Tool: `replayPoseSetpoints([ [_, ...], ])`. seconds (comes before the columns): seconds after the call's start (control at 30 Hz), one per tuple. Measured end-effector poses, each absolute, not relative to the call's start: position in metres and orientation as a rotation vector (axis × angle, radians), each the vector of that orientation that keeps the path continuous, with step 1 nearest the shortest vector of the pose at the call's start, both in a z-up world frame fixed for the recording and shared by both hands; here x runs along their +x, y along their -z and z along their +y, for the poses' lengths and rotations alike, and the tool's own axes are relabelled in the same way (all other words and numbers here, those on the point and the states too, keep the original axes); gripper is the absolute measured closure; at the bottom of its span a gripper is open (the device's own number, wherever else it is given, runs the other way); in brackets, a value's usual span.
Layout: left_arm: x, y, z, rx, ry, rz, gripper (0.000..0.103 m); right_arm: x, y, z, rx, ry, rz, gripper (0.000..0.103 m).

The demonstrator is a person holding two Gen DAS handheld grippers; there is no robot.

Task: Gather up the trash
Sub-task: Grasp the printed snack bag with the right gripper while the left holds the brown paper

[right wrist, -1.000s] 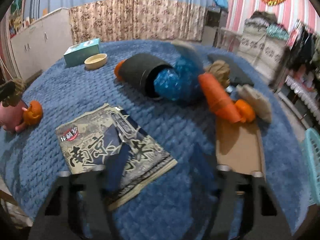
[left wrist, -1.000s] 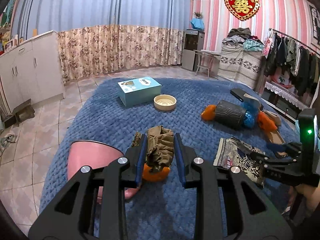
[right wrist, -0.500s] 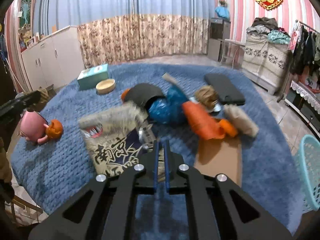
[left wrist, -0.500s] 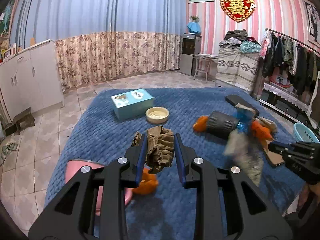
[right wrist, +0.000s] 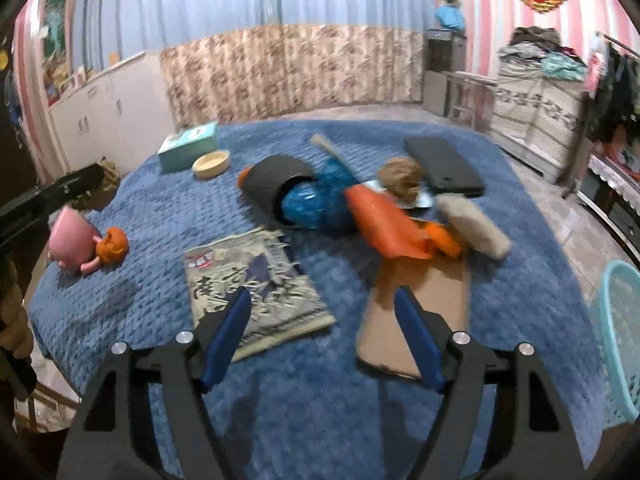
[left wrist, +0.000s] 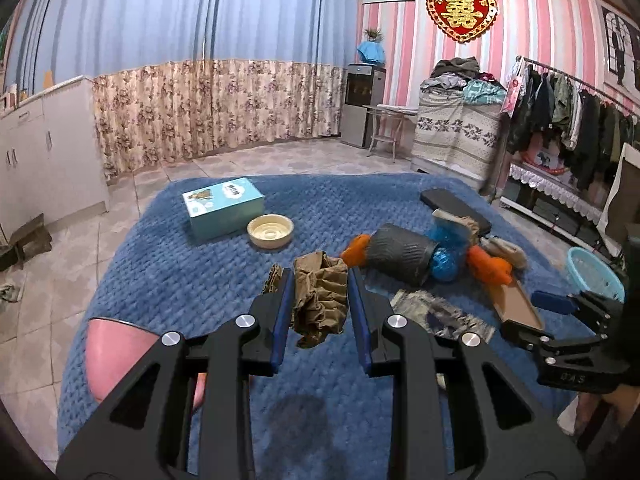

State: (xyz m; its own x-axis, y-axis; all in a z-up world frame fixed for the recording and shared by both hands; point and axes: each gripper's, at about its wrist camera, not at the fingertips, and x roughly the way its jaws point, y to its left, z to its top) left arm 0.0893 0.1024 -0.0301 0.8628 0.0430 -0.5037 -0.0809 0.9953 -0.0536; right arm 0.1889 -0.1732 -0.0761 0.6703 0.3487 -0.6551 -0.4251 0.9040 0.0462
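At far left on the blue blanket (right wrist: 160, 240) we see a pink cup (right wrist: 70, 240) lying on its side, an orange scrap (right wrist: 113, 244) touching it. Just above hangs our left gripper (left wrist: 320, 300), clamped on a crumpled brown paper wad (left wrist: 320, 300) that is lifted clear of the blanket. Farther back sit a teal box (left wrist: 224, 210) and a cream bowl (left wrist: 270, 231), just beside each other.

Toward the middle a printed wrapper (right wrist: 256, 284) lies flat on the blanket, near the left finger of our right gripper (right wrist: 324, 336). That gripper's jaws have just been opening and now stand wide apart with nothing between them; only blanket shows in the gap.

Behind the wrapper a black tube (right wrist: 276, 184) lies on its side with blue foil (right wrist: 316, 200) spilling from its mouth. To its right an orange bag (right wrist: 384, 224) overlaps a flat piece of cardboard (right wrist: 424, 304). A brown ball (right wrist: 402, 178) and a beige pouch (right wrist: 474, 224) lie close by, and a black pad (right wrist: 442, 166) rests behind them.

At far right, off the blanket's edge, stands a turquoise basket (right wrist: 618, 340).
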Motion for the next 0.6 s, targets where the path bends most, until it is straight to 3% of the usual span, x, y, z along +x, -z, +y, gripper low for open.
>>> replayPoseSetpoints([
  [0.07, 0.089, 0.033, 0.108, -0.076, -0.073, 0.535, 0.077, 0.198, 0.083, -0.157, -0.138, -0.462, 0.739, 0.031],
  [0.23, 0.085, 0.035, 0.125, -0.094, -0.084, 0.537, 0.077, 0.226, 0.105, -0.130, -0.180, -0.467, 0.839, 0.049],
  [0.3, 0.082, 0.036, 0.128, -0.077, -0.089, 0.527, 0.077, 0.232, 0.118, -0.129, -0.165, -0.482, 0.890, 0.051],
  [0.4, 0.084, 0.037, 0.129, -0.076, -0.084, 0.529, 0.077, 0.230, 0.115, -0.136, -0.140, -0.473, 0.876, 0.073],
  [0.6, 0.086, 0.033, 0.120, -0.076, -0.070, 0.521, 0.077, 0.212, 0.097, -0.144, -0.173, -0.456, 0.797, 0.083],
])
